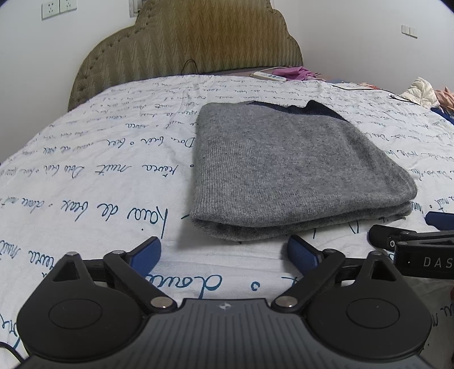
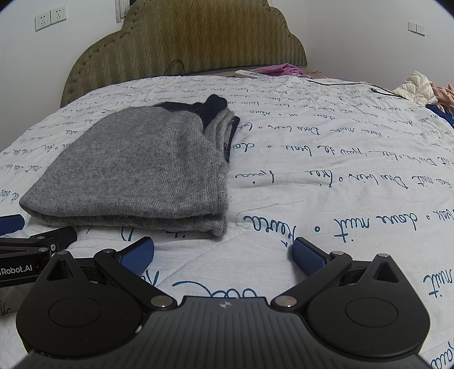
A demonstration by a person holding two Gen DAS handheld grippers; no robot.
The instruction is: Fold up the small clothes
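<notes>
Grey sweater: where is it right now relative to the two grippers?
The folded grey sweater lies flat on the script-printed bedspread, just beyond both open grippers: ahead-right of the left gripper and ahead-left of the right gripper, touching neither.

The bed [image 1: 85, 159] is covered w/ a white quilt [image 2: 340, 176] printed all over in blue cursive script; fabric slightly creased, stitched seams visible. At the far end stands an upholstered headboard [image 1: 193, 39], olive-brown w/ a zigzag pattern, scalloped top & stud trim. Near it, on the far edge of the bed, lies a white power strip [image 1: 268, 76] w/ a purple cloth [image 1: 296, 72] just beside it. A thin black cable [image 2: 354, 83] runs across the quilt toward the right. At far right, a heap of cream & pink garments [image 1: 425, 92]. White wall behind: two sockets [image 1: 58, 7] upper left, a light switch [image 2: 415, 27] upper right.
</notes>
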